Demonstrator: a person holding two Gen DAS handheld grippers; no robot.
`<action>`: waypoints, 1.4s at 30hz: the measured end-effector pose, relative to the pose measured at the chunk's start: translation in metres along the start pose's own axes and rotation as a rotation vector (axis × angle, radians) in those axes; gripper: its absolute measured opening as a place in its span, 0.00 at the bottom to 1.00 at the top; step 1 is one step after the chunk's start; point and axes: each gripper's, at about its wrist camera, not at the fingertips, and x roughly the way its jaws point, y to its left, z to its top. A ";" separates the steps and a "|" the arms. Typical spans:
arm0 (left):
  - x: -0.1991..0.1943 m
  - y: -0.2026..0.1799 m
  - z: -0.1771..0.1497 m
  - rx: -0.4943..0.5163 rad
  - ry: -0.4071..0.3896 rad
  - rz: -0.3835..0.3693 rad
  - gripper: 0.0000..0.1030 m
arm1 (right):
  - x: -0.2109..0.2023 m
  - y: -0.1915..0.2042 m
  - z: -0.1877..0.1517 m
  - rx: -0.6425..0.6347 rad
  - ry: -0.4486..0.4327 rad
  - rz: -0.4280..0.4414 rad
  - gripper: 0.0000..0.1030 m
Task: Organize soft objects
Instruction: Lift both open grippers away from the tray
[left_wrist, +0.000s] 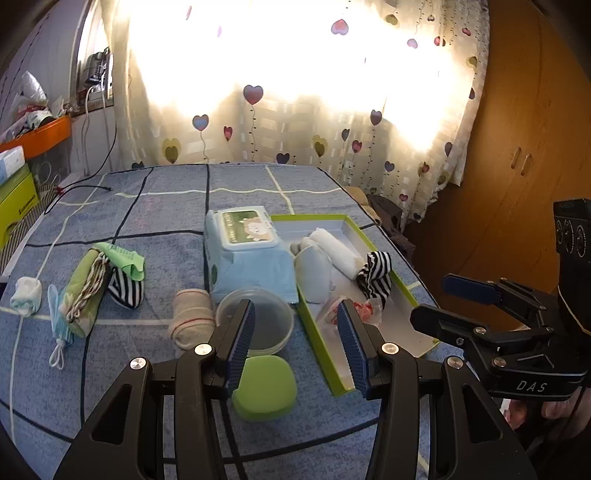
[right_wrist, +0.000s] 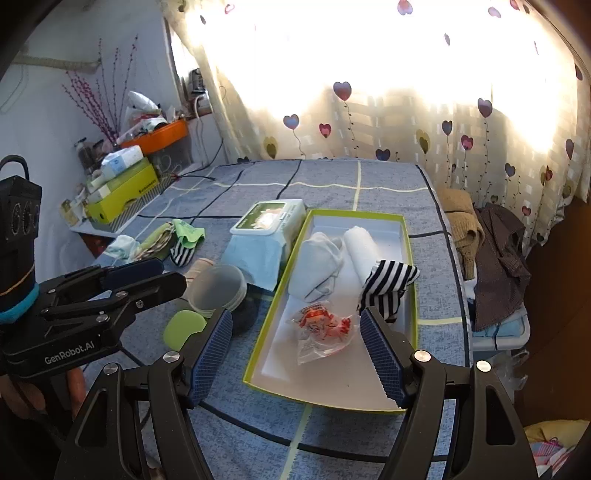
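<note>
- The bed (left_wrist: 155, 206), under a blue checked sheet, carries everything; the green-rimmed box (right_wrist: 406, 236) lies on its right side, long axis running near to far, already holding rolled socks.
- The left hand-held gripper (left_wrist: 295, 332) hovers released and empty, nearer the loose items.
- The beige sock (left_wrist: 192, 323) lies just left of it, likely the next pick.
- The right hand-held gripper (right_wrist: 295, 349), jaws spread, hangs over the box's near end.
</note>
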 end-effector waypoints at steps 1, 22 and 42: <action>-0.001 0.002 -0.001 -0.005 0.000 0.003 0.46 | 0.000 0.002 0.000 -0.001 0.001 0.002 0.70; -0.012 0.061 -0.011 -0.125 0.008 0.096 0.46 | 0.000 0.019 -0.001 -0.013 0.001 0.034 0.70; 0.049 0.115 -0.013 -0.216 0.142 0.065 0.46 | 0.031 0.024 0.010 -0.025 0.052 0.059 0.70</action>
